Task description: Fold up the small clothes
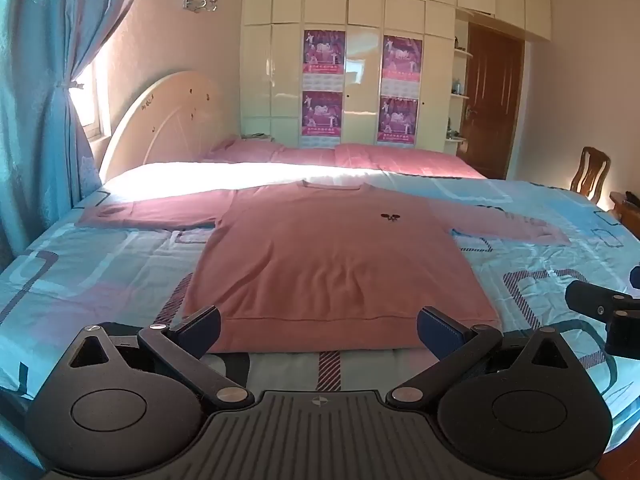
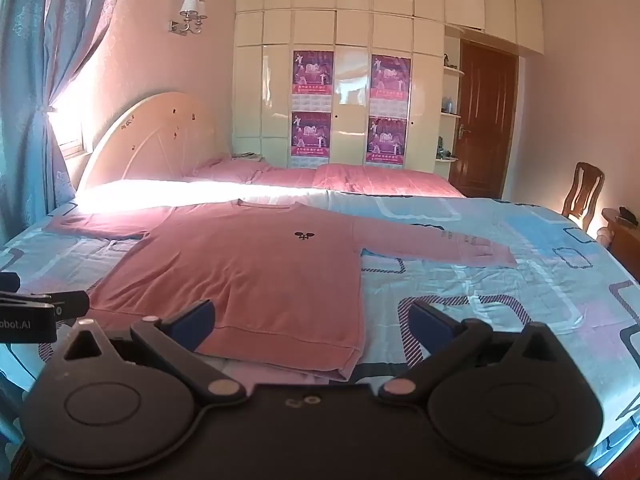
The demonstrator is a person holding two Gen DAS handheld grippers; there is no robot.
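Note:
A pink long-sleeved sweater (image 1: 332,248) lies flat on the bed, front up, both sleeves spread out to the sides, hem nearest me. It carries a small dark emblem (image 1: 389,218) on the chest. My left gripper (image 1: 319,326) hovers open just short of the hem, its blue pads apart and nothing between them. In the right wrist view the same sweater (image 2: 248,272) lies left of centre. My right gripper (image 2: 311,326) is open above the hem's right corner, holding nothing. Each gripper shows at the edge of the other's view.
The bed (image 1: 560,248) is covered by a blue patterned sheet, with pink pillows (image 1: 360,156) and a cream headboard (image 1: 160,124) at its far end. Blue curtains (image 1: 36,100) hang at left. A wooden chair (image 2: 582,192) and door (image 2: 486,116) stand at right.

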